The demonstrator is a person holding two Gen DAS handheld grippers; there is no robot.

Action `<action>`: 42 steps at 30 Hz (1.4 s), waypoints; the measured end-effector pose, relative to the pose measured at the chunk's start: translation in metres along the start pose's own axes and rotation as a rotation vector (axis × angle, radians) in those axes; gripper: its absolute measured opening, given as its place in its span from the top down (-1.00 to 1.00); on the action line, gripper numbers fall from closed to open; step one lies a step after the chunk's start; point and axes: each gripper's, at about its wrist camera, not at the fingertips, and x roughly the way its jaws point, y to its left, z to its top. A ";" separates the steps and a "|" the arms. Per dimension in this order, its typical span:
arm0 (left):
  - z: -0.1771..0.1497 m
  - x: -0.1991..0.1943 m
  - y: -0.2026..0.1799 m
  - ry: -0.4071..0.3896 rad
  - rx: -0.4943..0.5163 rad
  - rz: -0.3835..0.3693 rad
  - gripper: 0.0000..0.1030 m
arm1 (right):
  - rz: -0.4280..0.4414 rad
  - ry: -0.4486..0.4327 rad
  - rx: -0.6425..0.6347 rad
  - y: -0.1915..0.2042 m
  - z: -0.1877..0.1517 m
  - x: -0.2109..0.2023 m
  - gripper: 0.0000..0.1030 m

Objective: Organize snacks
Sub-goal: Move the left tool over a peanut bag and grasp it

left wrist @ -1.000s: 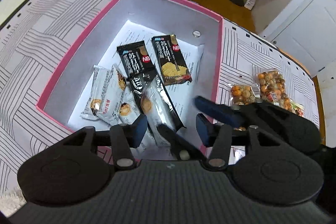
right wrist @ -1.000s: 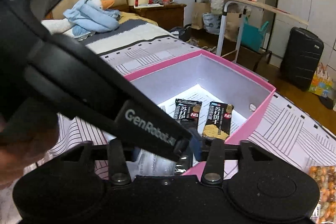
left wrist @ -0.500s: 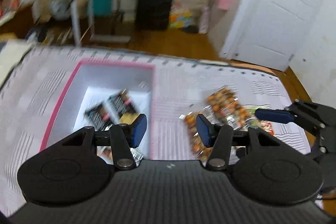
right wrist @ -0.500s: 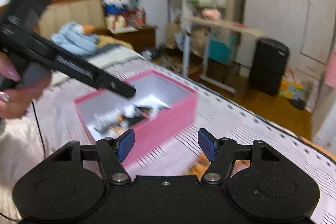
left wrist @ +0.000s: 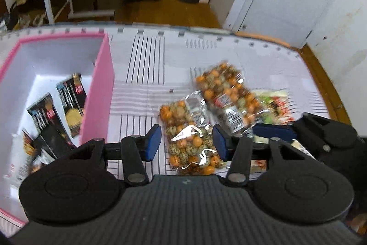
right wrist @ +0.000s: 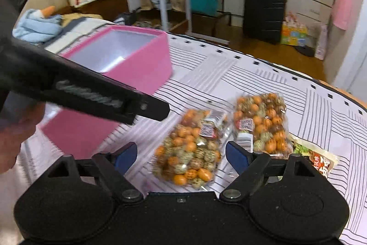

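A clear bag of orange and speckled nuts (left wrist: pixel 188 130) (right wrist: pixel 190 150) lies on the striped cloth. My left gripper (left wrist: pixel 187 141) hangs over it, its jaws closing with the bag between them and gaps on both sides. My right gripper (right wrist: pixel 181 155) also frames this bag, its jaws opening wide and touching nothing; one of its blue fingers (left wrist: pixel 273 131) shows at the right of the left wrist view. A second nut bag (left wrist: pixel 229 93) (right wrist: pixel 261 121) lies just beyond. The pink box (left wrist: pixel 98 93) (right wrist: pixel 142 66) to the left holds black cracker packets (left wrist: pixel 71 102).
A white, green and red snack packet (left wrist: pixel 275 105) (right wrist: pixel 318 160) lies right of the nut bags, near the table's wooden edge (left wrist: pixel 321 75). A hand (right wrist: pixel 13 130) holds the left gripper at the far left. Beyond the table are floor, a black suitcase (right wrist: pixel 263 10) and a bed.
Both grippers have swung right, from over the pink box to the nut bags. The right jaws have spread much wider; the left jaws have narrowed slightly.
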 end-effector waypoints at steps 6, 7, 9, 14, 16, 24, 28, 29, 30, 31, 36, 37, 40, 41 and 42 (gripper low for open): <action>0.001 0.047 0.010 0.106 -0.048 0.018 0.00 | 0.014 0.038 0.010 0.006 -0.012 0.030 -0.79; -0.002 0.053 0.012 0.130 -0.057 0.006 -0.01 | 0.007 0.045 0.008 0.007 -0.015 0.034 -0.79; -0.010 0.062 0.015 0.147 -0.064 -0.001 -0.05 | -0.032 0.064 0.004 0.010 -0.021 0.045 -0.79; -0.025 0.080 0.017 0.159 -0.056 0.010 -0.19 | -0.066 0.070 0.019 0.011 -0.037 0.062 -0.86; -0.028 0.080 0.019 0.146 -0.075 0.000 -0.18 | -0.063 0.057 0.032 0.011 -0.042 0.065 -0.95; -0.033 0.083 0.025 0.123 -0.138 -0.086 -0.13 | -0.143 0.000 0.024 0.024 -0.051 0.076 -1.00; -0.041 0.087 0.021 0.122 -0.158 -0.131 -0.12 | -0.156 -0.012 0.045 0.025 -0.051 0.079 -0.99; -0.042 0.086 0.019 0.115 -0.143 -0.125 -0.11 | -0.162 -0.016 0.047 0.025 -0.051 0.078 -0.92; -0.043 0.085 0.017 0.111 -0.137 -0.121 -0.11 | -0.174 -0.019 0.048 0.026 -0.051 0.077 -0.92; -0.043 0.085 0.016 0.109 -0.130 -0.120 -0.11 | -0.176 -0.020 0.047 0.028 -0.051 0.076 -0.90; -0.042 0.085 0.016 0.116 -0.134 -0.122 -0.10 | -0.206 -0.012 0.038 0.038 -0.051 0.074 -0.85; -0.042 0.086 0.018 0.120 -0.145 -0.128 -0.11 | -0.206 -0.014 0.037 0.039 -0.051 0.074 -0.84; -0.041 0.088 0.018 0.125 -0.148 -0.141 -0.24 | -0.214 -0.018 0.029 0.045 -0.052 0.071 -0.83; -0.042 0.088 0.017 0.121 -0.146 -0.137 -0.23 | -0.218 -0.018 0.027 0.048 -0.053 0.071 -0.83; -0.043 0.087 0.015 0.116 -0.140 -0.131 -0.23 | -0.219 -0.016 0.030 0.049 -0.052 0.070 -0.82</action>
